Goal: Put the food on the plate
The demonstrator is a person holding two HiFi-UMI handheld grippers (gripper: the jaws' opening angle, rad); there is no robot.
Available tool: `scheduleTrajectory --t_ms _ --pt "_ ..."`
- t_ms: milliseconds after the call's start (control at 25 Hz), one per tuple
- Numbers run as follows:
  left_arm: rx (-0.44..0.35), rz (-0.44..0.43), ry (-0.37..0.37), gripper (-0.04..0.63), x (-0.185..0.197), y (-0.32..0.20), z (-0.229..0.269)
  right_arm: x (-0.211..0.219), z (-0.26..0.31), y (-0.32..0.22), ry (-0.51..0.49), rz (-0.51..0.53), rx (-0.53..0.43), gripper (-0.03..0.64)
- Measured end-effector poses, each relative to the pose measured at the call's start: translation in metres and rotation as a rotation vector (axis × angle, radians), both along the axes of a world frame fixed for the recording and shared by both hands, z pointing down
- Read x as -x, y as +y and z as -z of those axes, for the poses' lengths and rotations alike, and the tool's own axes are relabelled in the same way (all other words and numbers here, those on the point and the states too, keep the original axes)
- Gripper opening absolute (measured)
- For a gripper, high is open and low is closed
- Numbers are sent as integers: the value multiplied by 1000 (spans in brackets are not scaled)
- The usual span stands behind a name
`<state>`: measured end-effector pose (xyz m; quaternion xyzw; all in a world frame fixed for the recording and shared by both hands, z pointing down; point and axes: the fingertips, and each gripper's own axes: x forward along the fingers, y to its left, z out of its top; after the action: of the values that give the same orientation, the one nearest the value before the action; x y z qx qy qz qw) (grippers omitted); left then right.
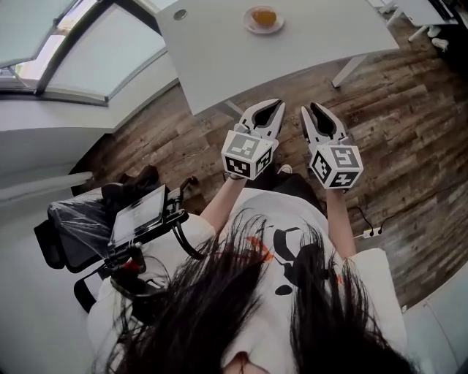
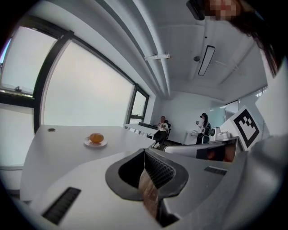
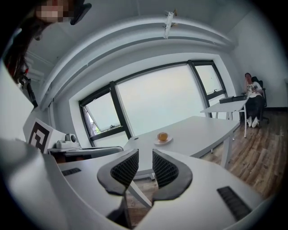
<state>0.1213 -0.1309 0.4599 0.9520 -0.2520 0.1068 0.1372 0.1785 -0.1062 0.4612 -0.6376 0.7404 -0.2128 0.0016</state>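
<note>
An orange piece of food (image 1: 263,16) lies on a small white plate (image 1: 249,26) at the far side of a white table (image 1: 219,58). Both grippers are held in front of the person's chest, over the wood floor and short of the table. My left gripper (image 1: 276,105) is shut with nothing in it. Beside it, my right gripper (image 1: 308,109) is shut and empty too. The left gripper view shows the food (image 2: 96,137) on the plate (image 2: 89,143) beyond the closed left gripper (image 2: 145,152). In the right gripper view the food (image 3: 162,136) lies past the right gripper (image 3: 145,154).
A tablet (image 1: 139,210) rests on a black chair (image 1: 62,237) at the person's left. A power strip (image 1: 371,232) lies on the floor at the right. Large windows (image 1: 95,51) run along the left. Two people (image 2: 160,130) are far off by another table (image 3: 229,105).
</note>
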Motion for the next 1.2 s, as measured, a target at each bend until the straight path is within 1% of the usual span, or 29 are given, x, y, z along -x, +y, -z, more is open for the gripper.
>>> scheduleTrajectory --t_ms 240,440,640,760,920,1200 --pt "-15 -13 -48 6 9 9 1 8 4 5 -16 3 -21 104" --pt "-25 -25 -61 6 12 6 6 12 8 3 -30 -7 -34 104" --pt "-36 -47 -69 6 33 13 9 32 15 6 -55 -27 -49 104" --pt "-40 -41 -64 6 55 17 12 55 19 10 -62 -27 -55 104" --pt "-71 -36 -76 6 97 28 15 94 22 21 -68 -30 -56 104" --pt "-85 -32 -54 6 171 55 19 171 20 48 -79 -31 -42 104"
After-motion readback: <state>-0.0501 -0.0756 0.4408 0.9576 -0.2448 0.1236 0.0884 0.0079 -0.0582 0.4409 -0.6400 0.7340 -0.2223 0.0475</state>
